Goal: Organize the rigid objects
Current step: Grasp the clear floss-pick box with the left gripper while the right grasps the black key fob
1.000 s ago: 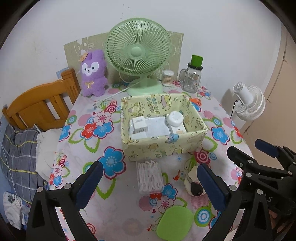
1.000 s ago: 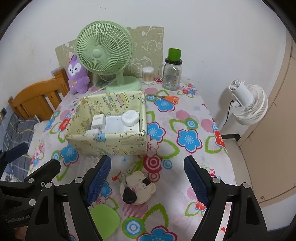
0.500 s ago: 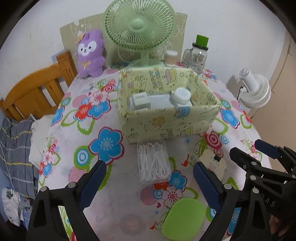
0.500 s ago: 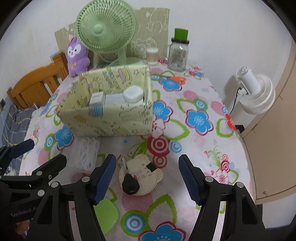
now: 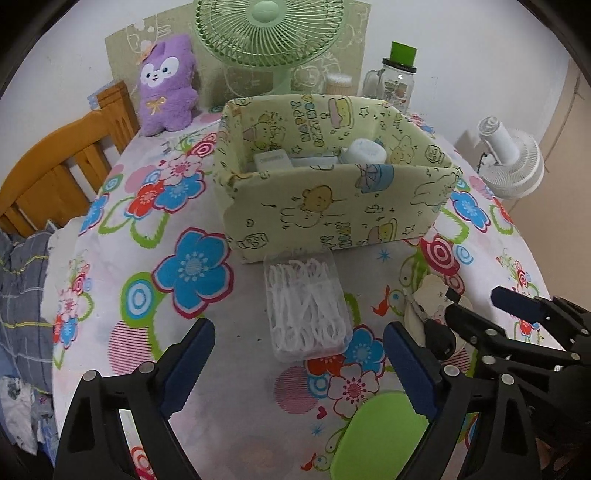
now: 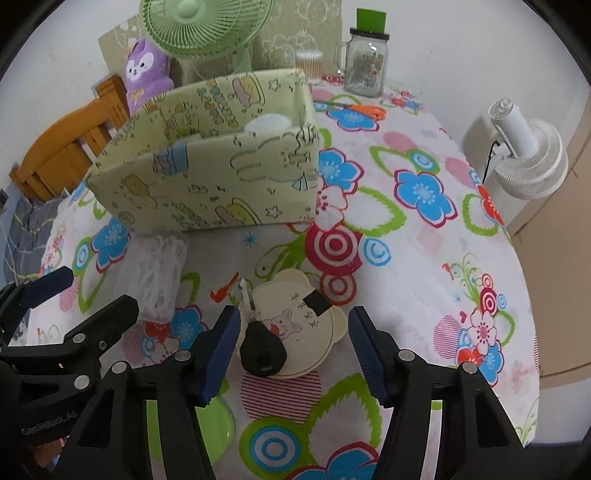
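Right wrist view: right claw (image 6: pixel 293 354) is hanging wide around the key (image 6: pixel 260 343) on the coaster (image 6: pixel 295 332). Left claw (image 5: pixel 299 363), also wide, is facing the floss box (image 5: pixel 306 302) at twelve o'clock. Closing now risks pinching the coaster too.

You are working in a lived-in home, likely a bedroom corner: ahead of your fingers, a bench (image 5: pixel 122 332) draped in a bright flower-print cloth carries a cartoon-print storage box (image 5: pixel 332 206), with a purple plush toy (image 5: pixel 166 85), a green desk fan (image 5: pixel 269 29) and a glass mug jar (image 6: pixel 365 70) along the wall beyond it. Left of your fingers stands a wooden bed frame (image 5: pixel 55 173) with plaid bedding (image 5: pixel 22 280); to the right, a white floor fan (image 6: pixel 528 155).
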The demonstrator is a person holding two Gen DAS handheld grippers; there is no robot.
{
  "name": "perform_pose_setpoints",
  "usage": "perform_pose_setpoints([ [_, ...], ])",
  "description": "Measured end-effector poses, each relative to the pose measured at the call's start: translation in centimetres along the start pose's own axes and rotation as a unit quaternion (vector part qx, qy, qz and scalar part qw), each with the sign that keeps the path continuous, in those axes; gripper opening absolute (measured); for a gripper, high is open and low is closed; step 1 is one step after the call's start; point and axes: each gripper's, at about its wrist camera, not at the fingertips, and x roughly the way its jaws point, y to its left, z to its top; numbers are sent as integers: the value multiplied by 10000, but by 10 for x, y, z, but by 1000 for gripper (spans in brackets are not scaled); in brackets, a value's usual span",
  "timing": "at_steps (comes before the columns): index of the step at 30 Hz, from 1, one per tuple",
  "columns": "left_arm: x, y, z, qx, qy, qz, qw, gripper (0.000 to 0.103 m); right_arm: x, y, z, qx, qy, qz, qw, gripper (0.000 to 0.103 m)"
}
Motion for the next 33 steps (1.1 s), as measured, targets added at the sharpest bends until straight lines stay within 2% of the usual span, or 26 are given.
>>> perform_pose_setpoints([
  [9,11,1,-6,146,106,-46,9998,93,13,4,-10,-4,211,-15,9998,61],
  [18,14,9,-10,89,173,-28,9998,93,23,12,-14,-9,323,-34,9995,61],
  [20,15,10,-11,74,191,-24,9998,93,23,15,-15,-70,308,-76,9995,59],
  [28,17,13,-12,-54,273,-47,9996,93,22,23,-15,-35,219,-154,9996,36],
  [33,17,11,-11,-72,279,-95,9995,93,22,19,-13,24,246,-152,9996,36],
])
